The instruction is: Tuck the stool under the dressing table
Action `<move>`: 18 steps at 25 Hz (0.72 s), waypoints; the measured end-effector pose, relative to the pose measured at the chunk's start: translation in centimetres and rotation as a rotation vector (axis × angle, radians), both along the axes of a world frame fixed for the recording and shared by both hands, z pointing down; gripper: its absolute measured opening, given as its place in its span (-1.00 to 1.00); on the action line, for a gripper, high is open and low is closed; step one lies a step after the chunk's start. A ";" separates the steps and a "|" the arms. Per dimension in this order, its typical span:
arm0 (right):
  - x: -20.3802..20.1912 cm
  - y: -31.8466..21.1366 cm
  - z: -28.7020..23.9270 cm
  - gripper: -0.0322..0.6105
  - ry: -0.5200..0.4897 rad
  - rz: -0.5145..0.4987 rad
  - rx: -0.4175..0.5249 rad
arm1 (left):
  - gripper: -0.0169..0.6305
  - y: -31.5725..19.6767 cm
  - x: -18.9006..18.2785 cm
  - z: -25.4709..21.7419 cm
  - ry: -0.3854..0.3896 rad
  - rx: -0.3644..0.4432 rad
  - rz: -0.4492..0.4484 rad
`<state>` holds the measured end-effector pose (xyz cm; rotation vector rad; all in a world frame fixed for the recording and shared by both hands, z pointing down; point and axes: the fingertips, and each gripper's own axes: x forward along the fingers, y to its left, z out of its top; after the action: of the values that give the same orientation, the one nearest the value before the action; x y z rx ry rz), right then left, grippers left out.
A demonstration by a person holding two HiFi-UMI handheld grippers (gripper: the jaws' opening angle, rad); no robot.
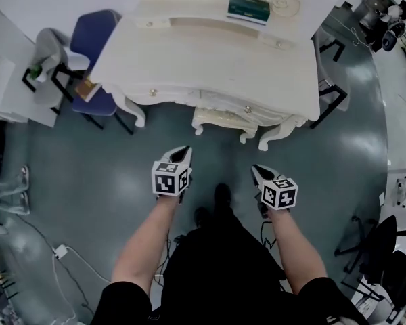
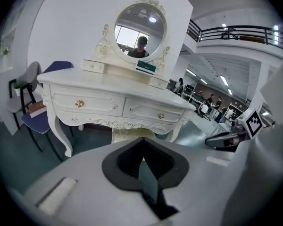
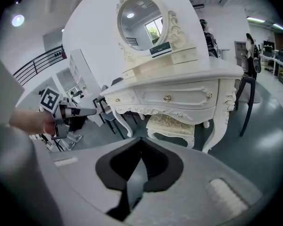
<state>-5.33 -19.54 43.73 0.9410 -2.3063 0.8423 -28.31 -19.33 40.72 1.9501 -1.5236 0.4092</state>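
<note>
- Floor: grey-green, glossy. Standing on it are the white dressing table, a cream stool partly under the table's front, and a blue chair at the table's left end.
- A white power strip with its cable lies on the floor.
- Table's raised back shelf: a green box at the foot of the round mirror.

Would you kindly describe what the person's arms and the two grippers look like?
The left gripper and the right gripper each have a pale grey shell, a tapering claw lined in black, and a white cube printed with black square markers. The forearms are bare below short black sleeves.
</note>
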 end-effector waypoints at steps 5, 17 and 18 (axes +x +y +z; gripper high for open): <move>1.3 1.6 -3.0 -0.89 0.001 0.032 0.025 | -0.90 2.4 -0.2 -4.2 -0.022 0.072 0.015; 2.5 2.8 -9.4 -0.89 -0.033 0.034 0.103 | -0.90 6.2 0.1 -9.4 -0.030 0.131 0.025; 2.6 2.5 -9.8 -0.89 -0.042 0.037 0.107 | -0.90 6.2 0.2 -9.7 -0.023 0.131 0.021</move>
<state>-2.74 -17.06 33.90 1.0234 -2.3966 0.7665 -28.16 -13.12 31.02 2.0695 -1.5818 0.3497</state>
